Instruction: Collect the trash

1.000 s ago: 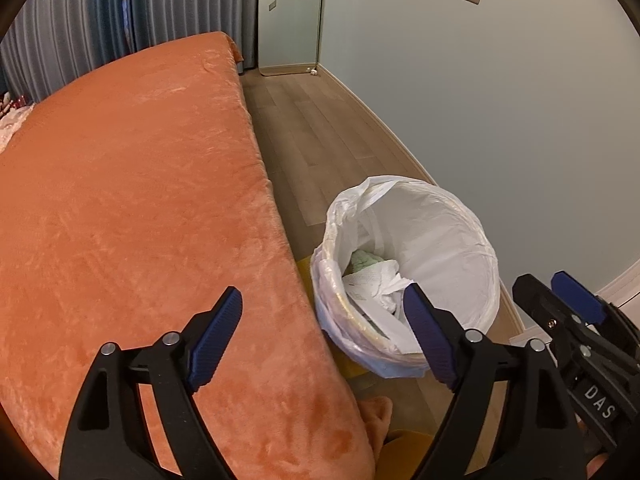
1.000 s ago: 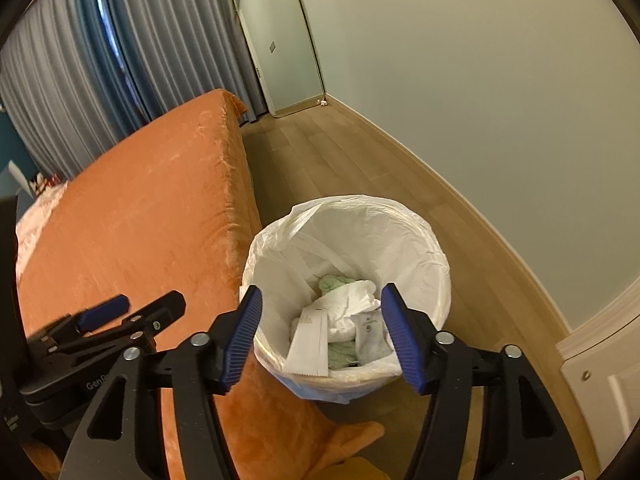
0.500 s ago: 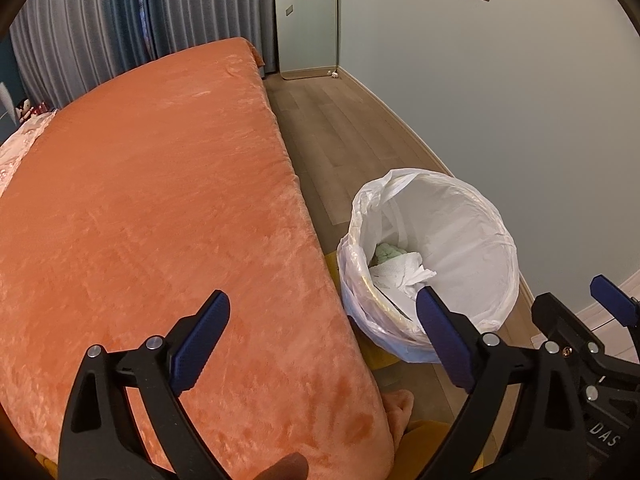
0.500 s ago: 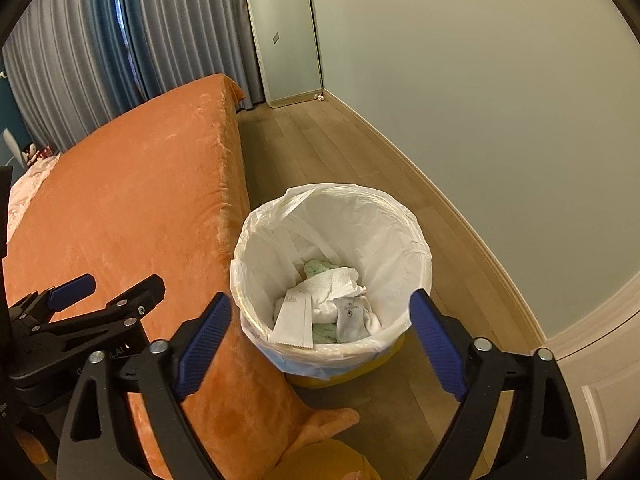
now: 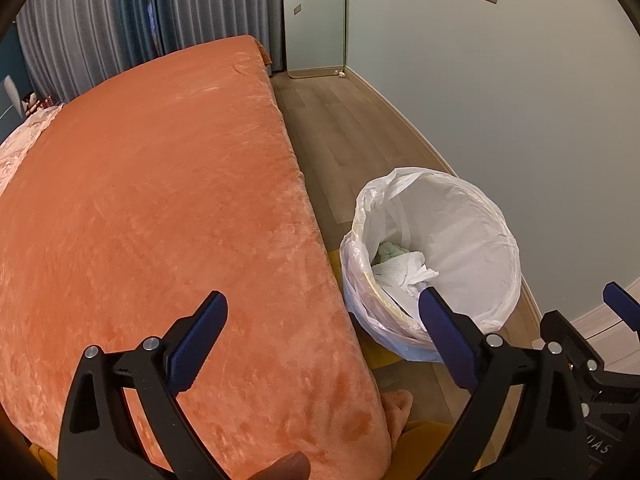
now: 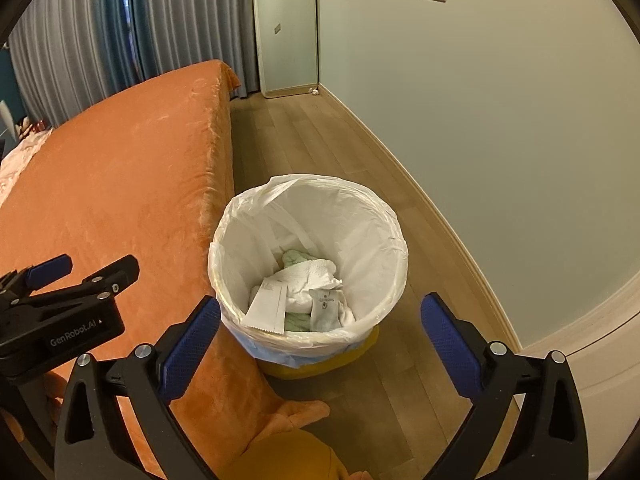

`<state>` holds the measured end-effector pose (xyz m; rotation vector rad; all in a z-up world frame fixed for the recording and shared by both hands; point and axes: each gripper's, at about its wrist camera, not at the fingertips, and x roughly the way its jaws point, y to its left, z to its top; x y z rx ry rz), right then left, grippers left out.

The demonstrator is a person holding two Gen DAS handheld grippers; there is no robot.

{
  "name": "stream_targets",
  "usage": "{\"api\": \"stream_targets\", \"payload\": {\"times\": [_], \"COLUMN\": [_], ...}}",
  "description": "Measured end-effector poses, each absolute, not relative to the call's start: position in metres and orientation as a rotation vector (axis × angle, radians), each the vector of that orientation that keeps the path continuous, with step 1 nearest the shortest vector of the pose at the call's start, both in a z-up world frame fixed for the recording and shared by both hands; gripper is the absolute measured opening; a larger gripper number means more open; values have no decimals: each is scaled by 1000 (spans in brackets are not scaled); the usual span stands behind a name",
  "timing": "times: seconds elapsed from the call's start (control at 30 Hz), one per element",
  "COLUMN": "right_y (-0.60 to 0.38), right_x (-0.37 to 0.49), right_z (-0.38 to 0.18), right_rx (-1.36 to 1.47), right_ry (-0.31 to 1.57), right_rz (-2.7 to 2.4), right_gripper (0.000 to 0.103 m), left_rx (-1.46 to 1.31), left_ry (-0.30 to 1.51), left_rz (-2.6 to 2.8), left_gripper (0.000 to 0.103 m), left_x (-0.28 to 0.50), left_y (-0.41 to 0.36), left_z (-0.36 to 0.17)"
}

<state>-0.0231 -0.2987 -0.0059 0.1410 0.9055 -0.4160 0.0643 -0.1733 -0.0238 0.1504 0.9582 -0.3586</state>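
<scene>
A yellow bin lined with a white plastic bag (image 6: pixel 372 216) stands on the wood floor beside the bed; it also shows in the left wrist view (image 5: pixel 472 216). Crumpled white paper, a flat paper slip and green tissue (image 6: pixel 304 292) lie inside it. My right gripper (image 6: pixel 320 336) is open and empty, above the bin's near rim. My left gripper (image 5: pixel 324 332) is open and empty, over the bed's edge, left of the bin. Each gripper shows at the edge of the other's view.
A bed with an orange plush cover (image 5: pixel 160 200) fills the left side. A pale wall (image 6: pixel 500 120) runs along the right, leaving a narrow strip of wood floor (image 6: pixel 304 140). Grey-blue curtains (image 6: pixel 100 40) and a mirror (image 6: pixel 286 28) stand at the far end.
Both grippers have pulled back and up from the bin. The right gripper's jaws have opened wider. The trash in the bin has not moved.
</scene>
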Motion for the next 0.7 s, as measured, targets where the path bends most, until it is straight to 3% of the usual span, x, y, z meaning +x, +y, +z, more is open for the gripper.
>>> {"api": "stream_targets", "payload": {"times": [0.7], "right_y": [-306], "right_x": [-25], "right_z": [-20], "right_rx": [84], "right_ry": [921], "right_rz": [-423], "right_gripper": [96], "left_rx": [246], "left_ry": [942], "left_rz": [-349], "left_gripper": [92], "left_x": [54], "left_y": [-197], "left_z": [-29]}}
